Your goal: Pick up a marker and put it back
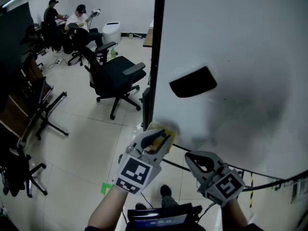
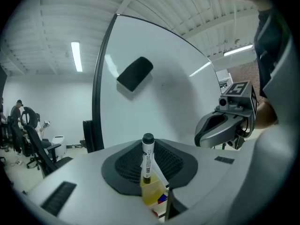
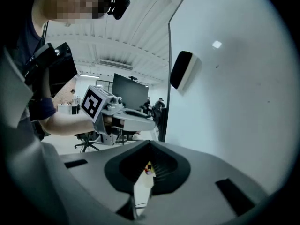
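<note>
A white marker with a black cap [image 2: 147,157] stands upright between the jaws of my left gripper [image 2: 149,172], which is shut on it. In the head view the left gripper [image 1: 156,137] is at the lower left corner of the whiteboard [image 1: 240,52], right over a yellow holder [image 1: 167,129]. That yellow holder [image 2: 151,192] shows just below the marker, with coloured bits in it. My right gripper [image 1: 192,159] hangs beside the left one, a little lower and to the right. Its jaws are shut with nothing in them [image 3: 149,162].
A black eraser [image 1: 193,82] sticks to the whiteboard above both grippers. A black office chair [image 1: 115,76] stands on the tiled floor to the left, with more chairs and stands along the left wall. Two people [image 1: 72,16] sit at the far back.
</note>
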`<state>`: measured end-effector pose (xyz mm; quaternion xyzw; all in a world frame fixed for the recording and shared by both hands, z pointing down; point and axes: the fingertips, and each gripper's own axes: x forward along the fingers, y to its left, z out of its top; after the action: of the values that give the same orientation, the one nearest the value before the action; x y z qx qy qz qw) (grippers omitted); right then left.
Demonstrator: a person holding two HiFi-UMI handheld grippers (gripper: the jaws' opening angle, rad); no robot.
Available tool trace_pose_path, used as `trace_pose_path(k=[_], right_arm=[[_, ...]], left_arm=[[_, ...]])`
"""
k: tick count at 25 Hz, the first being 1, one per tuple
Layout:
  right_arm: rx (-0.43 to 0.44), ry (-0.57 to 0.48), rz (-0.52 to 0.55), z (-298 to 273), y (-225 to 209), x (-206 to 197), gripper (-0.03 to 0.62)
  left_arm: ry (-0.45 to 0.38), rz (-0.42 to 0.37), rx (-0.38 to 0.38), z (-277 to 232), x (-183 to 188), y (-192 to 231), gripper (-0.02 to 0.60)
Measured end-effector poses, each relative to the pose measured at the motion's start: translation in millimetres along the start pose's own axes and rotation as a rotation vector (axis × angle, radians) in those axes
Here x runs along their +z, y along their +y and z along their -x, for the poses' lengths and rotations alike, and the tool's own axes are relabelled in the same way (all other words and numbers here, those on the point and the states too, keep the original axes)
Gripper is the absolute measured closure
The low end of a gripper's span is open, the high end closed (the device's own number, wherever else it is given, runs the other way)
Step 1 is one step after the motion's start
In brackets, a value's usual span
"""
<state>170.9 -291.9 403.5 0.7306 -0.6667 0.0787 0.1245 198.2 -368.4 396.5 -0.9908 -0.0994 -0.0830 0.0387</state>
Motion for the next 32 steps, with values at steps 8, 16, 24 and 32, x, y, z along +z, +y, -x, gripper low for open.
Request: trace_pose_path(k=[8, 16, 24, 32], right_arm=[[-0.011, 0.02, -0.028, -1.9, -22.5, -16.2, 0.582], [-0.013, 0.021, -0.07, 2.1, -25.9, -26.4, 0.582], [-0.031, 0.004, -0.093, 14.9, -37.0, -31.7, 0.582], [-0.034, -0.006, -0.097, 26.4, -35.6, -33.0, 0.582]], left_arm=[[0.087, 0.006, -0.032, -41.0, -42.5, -5.2, 0.509], [0.175, -0.03, -0.057, -61.9, -77.1, -18.3, 0.505], [0.238, -0.035, -0.073, -75.8, -94.5, -25.6, 0.489], [0.261, -0.044, -0.063, -76.8, -98.8, -32.7, 0.429]])
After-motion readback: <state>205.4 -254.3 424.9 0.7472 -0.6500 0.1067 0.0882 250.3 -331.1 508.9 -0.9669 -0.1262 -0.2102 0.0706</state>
